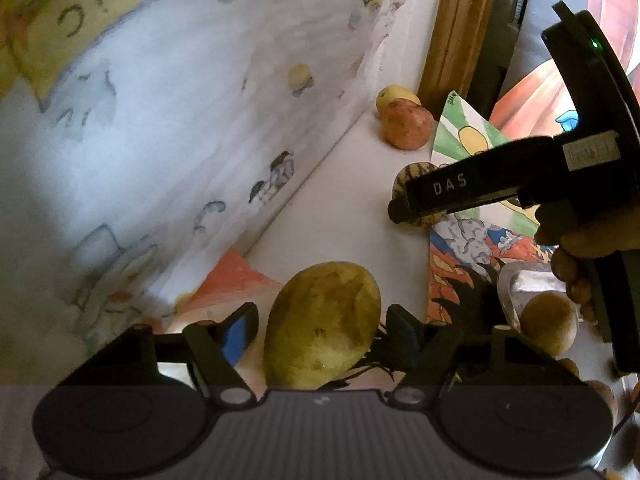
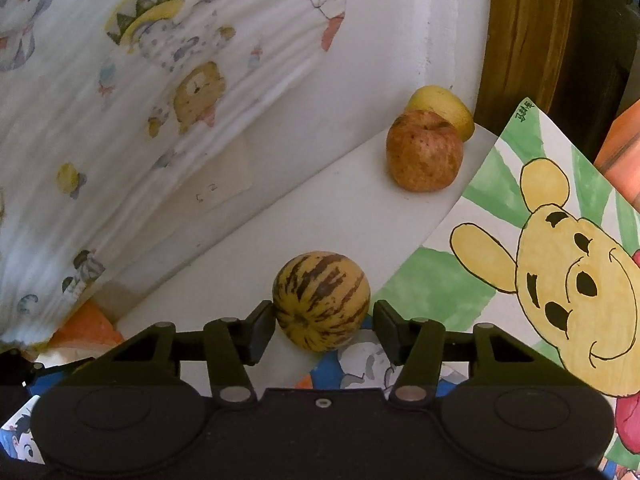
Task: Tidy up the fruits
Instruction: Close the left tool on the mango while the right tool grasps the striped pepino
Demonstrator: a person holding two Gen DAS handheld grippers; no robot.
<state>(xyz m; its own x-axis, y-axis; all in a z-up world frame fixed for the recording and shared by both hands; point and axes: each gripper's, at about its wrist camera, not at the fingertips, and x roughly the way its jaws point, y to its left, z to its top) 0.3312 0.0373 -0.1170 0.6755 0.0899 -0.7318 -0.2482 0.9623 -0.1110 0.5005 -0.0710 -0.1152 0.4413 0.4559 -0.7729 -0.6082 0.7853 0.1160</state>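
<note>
Cartoon-print cloth (image 2: 120,128) against a white wall (image 2: 400,40), wooden frame (image 2: 520,32) beside it

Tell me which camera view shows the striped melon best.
The right wrist view: the striped melon sits whole and unobstructed between the right gripper fingers, stripes clear. In the left wrist view the striped melon is small and mostly hidden behind the right gripper's black finger.
</note>
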